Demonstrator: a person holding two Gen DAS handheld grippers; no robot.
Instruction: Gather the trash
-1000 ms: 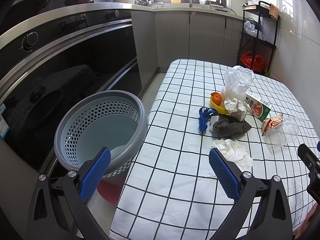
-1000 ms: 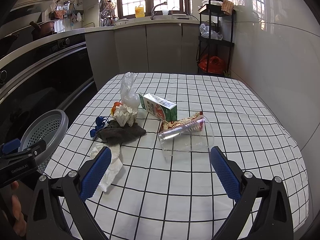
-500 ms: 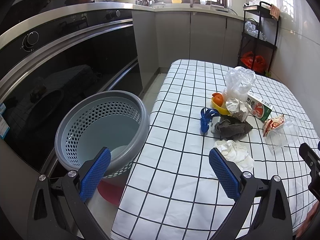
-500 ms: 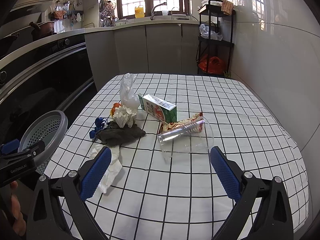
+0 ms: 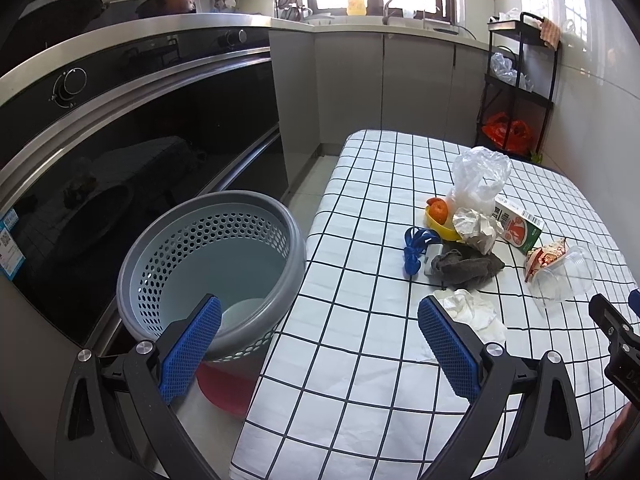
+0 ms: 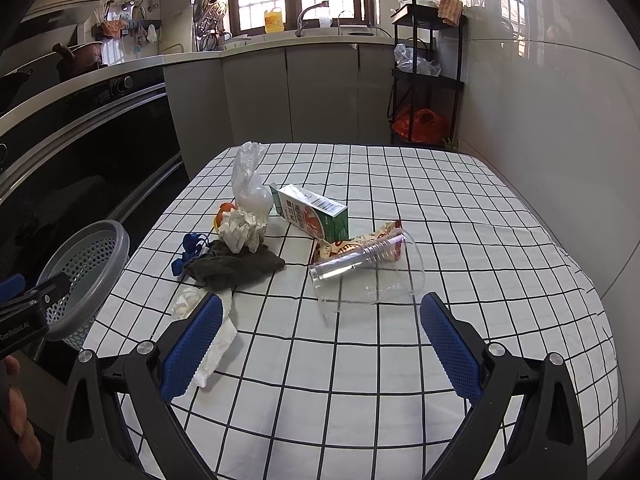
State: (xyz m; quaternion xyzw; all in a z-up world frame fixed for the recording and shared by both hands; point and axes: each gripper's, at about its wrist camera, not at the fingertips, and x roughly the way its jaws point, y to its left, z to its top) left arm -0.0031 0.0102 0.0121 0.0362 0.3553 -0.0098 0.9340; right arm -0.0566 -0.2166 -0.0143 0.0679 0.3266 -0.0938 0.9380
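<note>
Hovering wide open & empty: left gripper [image 5: 318, 344] by basket [image 5: 212, 276], right gripper [image 6: 320, 344] near cup [image 6: 370, 274].

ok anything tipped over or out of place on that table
Yes. The clear plastic cup lies on its side with a snack wrapper against it, and the juice carton is toppled beside it. Nothing has visibly spilled on the checked tablecloth.
</note>
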